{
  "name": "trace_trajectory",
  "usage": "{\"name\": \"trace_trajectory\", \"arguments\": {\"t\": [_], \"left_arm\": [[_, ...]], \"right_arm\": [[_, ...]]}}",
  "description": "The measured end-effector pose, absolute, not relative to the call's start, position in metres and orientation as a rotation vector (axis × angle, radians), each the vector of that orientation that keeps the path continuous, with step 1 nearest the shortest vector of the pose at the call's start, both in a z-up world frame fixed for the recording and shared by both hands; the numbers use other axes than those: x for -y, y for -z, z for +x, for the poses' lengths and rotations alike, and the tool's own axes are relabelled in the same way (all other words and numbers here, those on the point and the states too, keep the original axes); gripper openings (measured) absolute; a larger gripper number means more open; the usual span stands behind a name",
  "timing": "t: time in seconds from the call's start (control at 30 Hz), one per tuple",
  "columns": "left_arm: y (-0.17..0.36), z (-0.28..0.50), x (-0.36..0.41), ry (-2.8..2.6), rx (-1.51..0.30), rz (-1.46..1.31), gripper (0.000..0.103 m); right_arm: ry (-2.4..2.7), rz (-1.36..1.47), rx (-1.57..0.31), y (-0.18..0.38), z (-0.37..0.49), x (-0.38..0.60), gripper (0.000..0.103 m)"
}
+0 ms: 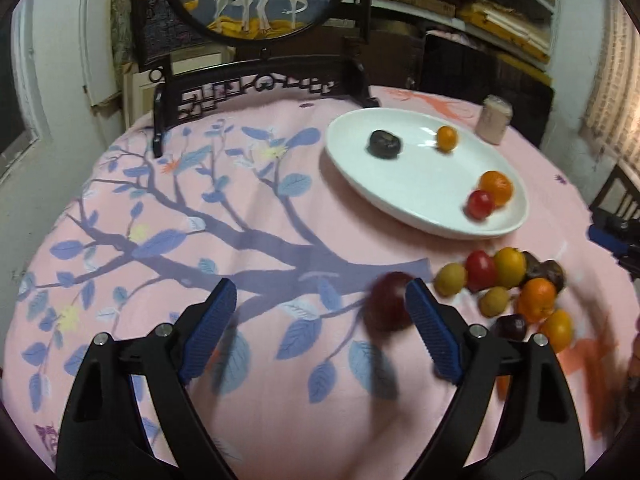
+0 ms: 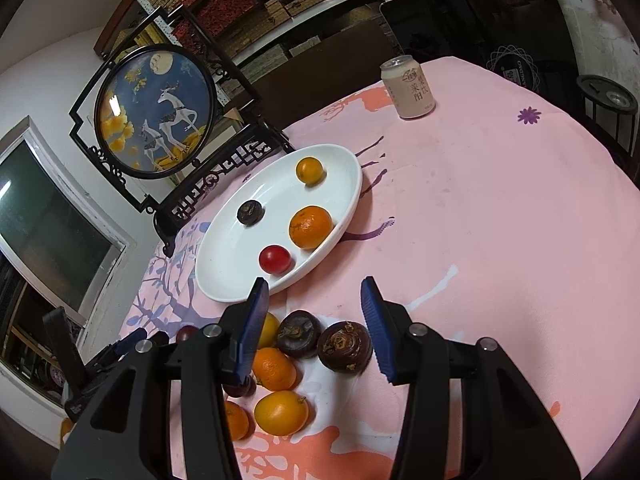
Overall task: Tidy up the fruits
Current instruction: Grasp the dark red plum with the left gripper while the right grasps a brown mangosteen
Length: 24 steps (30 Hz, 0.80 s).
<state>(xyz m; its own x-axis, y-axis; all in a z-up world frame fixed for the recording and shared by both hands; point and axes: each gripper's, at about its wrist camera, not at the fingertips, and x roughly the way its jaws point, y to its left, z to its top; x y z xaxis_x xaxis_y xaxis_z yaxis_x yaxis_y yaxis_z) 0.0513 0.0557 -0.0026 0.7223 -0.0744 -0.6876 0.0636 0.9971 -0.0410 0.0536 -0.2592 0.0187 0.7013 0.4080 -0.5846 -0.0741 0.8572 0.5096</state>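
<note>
Mostly bare desk (image 1: 240,208) left; blurred red fruit (image 1: 386,302) beside wide-open left hand-held gripper's (image 1: 320,300) right finger, ungripped

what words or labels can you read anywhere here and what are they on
"莱阳" in large characters on the drink can; the smaller column beside it and the round logo above are too small to read.
White lettering around a round pattern on the dark box behind the table is too blurred to read.
In the left wrist view the can is blurred, nothing readable.
No text on the plate or the fruit.
</note>
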Motion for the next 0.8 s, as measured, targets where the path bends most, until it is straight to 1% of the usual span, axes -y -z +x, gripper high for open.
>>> {"name": "trace_trajectory", "arguments": {"t": [0.2, 0.4, 0.63, 0.7, 0.77, 0.8], "left_arm": [[0.012, 0.048, -0.026, 0.107, -0.764, 0.137, 0.088], [0.021, 0.054, -0.026, 0.118, -0.8, 0.121, 0.087], [0.022, 0.062, -0.011, 0.126, -0.768, 0.185, 0.087], [0.026, 0.068, -0.009, 0.128, -0.784, 0.19, 0.083], [0.028, 0.075, -0.012, 0.141, -0.807, 0.161, 0.073], [0.029, 0.079, -0.014, 0.146, -0.819, 0.141, 0.072]], "right_arm": [[-0.28, 0.461, -0.757, -0.019, 0.054, 0.255, 0.048], [-0.286, 0.443, -0.762, -0.019, 0.054, 0.251, 0.048], [-0.289, 0.415, -0.774, -0.017, 0.056, 0.247, 0.048], [-0.288, 0.415, -0.777, -0.016, 0.056, 0.247, 0.048], [-0.29, 0.412, -0.783, -0.015, 0.056, 0.246, 0.048], [-0.292, 0.408, -0.791, -0.014, 0.057, 0.245, 0.048]]}}
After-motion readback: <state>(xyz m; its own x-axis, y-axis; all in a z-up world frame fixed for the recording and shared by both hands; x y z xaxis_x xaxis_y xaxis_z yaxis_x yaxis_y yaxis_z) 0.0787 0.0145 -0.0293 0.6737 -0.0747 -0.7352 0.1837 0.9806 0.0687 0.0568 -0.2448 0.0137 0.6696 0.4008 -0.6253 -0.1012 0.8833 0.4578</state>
